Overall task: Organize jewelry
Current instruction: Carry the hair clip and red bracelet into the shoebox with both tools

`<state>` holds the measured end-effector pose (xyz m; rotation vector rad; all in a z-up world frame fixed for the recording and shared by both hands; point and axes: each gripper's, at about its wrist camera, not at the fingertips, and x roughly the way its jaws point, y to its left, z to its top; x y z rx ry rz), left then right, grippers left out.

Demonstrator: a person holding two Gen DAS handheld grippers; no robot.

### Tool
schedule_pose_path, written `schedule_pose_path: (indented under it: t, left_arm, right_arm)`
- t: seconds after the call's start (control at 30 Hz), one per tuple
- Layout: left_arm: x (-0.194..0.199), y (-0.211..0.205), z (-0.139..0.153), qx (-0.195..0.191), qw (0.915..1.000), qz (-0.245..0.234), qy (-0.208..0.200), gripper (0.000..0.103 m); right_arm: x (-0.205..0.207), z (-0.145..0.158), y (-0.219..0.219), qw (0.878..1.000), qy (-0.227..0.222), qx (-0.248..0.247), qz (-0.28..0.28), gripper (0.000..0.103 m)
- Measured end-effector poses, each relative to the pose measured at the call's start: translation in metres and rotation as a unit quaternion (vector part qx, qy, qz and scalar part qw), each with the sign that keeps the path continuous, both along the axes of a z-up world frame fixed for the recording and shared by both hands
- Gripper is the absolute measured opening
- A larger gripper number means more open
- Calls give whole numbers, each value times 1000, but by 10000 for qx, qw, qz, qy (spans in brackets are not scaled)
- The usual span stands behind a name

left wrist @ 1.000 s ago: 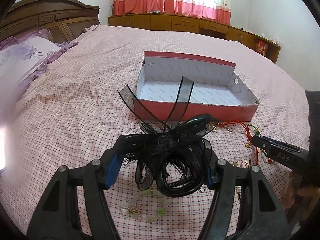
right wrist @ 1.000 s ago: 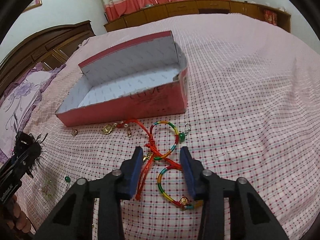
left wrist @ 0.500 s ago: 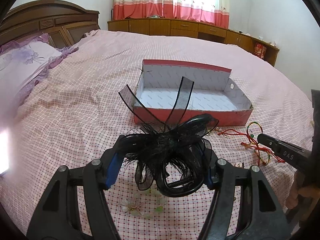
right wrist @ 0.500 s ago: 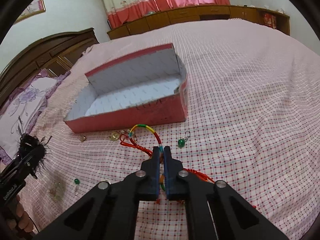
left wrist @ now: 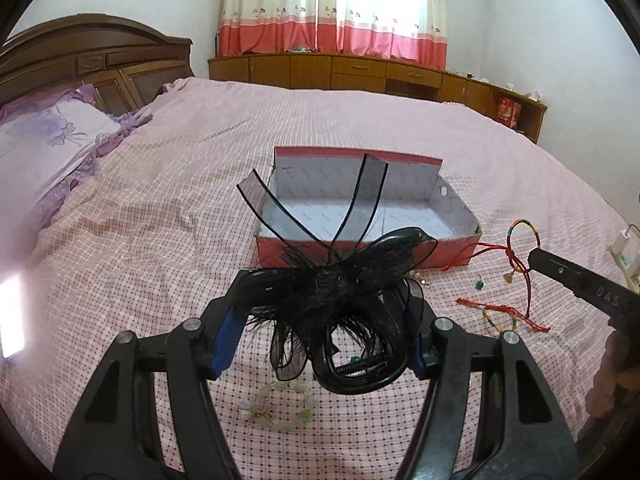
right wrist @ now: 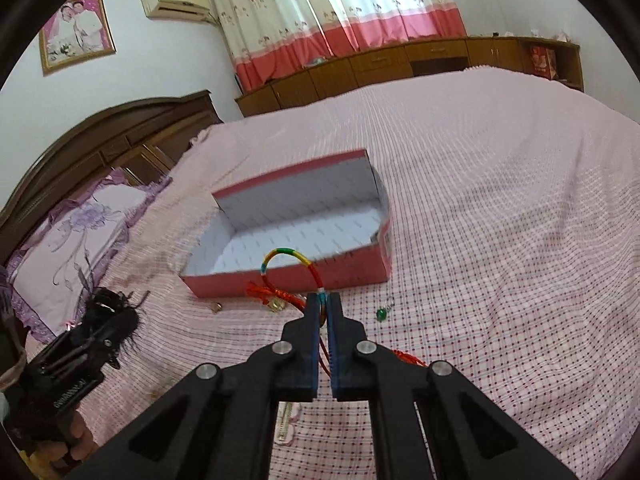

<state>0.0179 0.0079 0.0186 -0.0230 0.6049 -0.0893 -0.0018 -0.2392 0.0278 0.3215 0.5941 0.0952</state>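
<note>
Over the bed (left wrist: 168,216), both views now higher than half a second ago, with more room showing and the box (left wrist: 360,256) farther below. Box open, red outside, white inside, nothing in it yet. Left hand-held gripper (left wrist: 320,332) clamped as before on the black hairpiece (left wrist: 344,292), held off the bedspread just short of the box's near wall, ribbon tails standing up in front of the box. Right hand-held gripper (right wrist: 323,312) closed tight on the bracelet (right wrist: 286,264), which a second ago lay flat between open fingers; now lifted, its coloured loop arching up in front of the box wall, red cord trailing below the fingers and down to the bedspread. Means both pickups done and the carry toward the box under way; drop over the white floor likely next for each. Trailing cord could snag or drag its neighbours. Left on the bed: green charm (right wrist: 382,314) near the right fingers, small gold pieces (right wrist: 218,307) at the foot of the box, pale flower piece (left wrist: 276,410) under the left hand-held gripper.
</note>
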Motion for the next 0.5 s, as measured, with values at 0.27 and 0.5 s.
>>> schedule_pose_path:
  t: [0.27, 0.5]
  left_arm:
    - [11, 0, 18, -8, 9997, -33, -256, 59]
    - [32, -3, 28, 3, 9991, -72, -407, 59]
  right_arm:
    - [0, 23, 5, 9994, -357, 2, -15, 5]
    - [16, 33, 12, 9988, -485, -37, 65, 5]
